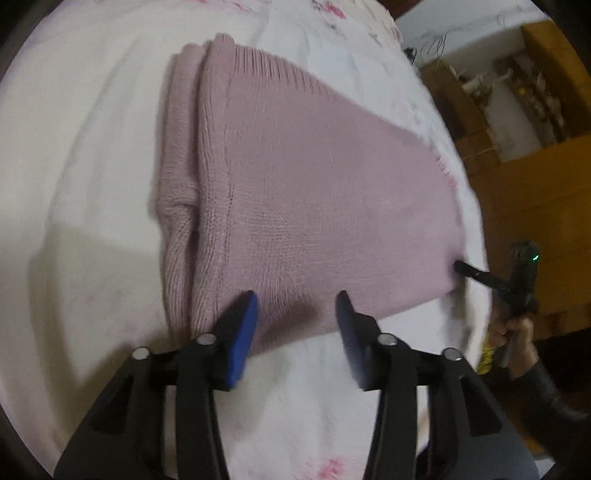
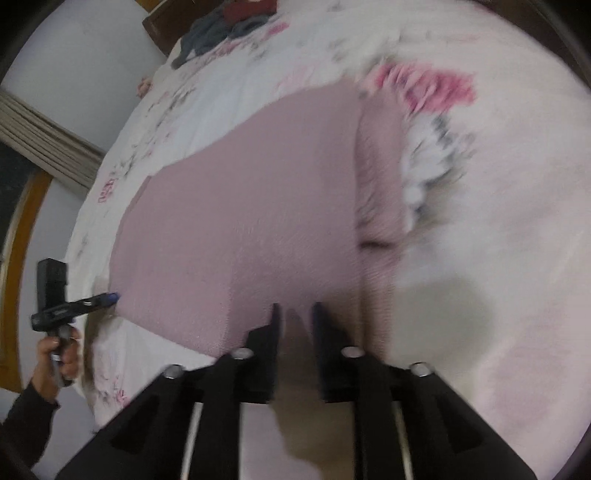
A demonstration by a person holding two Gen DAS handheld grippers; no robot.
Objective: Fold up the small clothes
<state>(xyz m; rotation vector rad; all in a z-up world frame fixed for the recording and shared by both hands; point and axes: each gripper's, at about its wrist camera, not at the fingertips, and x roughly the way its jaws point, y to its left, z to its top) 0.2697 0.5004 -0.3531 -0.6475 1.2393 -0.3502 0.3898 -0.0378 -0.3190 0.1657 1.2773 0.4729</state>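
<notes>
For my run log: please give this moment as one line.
pink knit garment: part-folded on floral bedsheet | left gripper: open at near edge | right gripper: open at near edge

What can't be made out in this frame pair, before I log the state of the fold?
- Pink knit garment: type unclear; its folded layers hide what lies beneath, both views.
- Right wrist view: motion blur smears the knit texture and floral bedsheet print.
- Dark clothes at the top of the right wrist view: small, partly cut off.
- Right tool: whether its tips pinch fabric is unclear.
- Left tool: open above the hem; contact unclear.
</notes>
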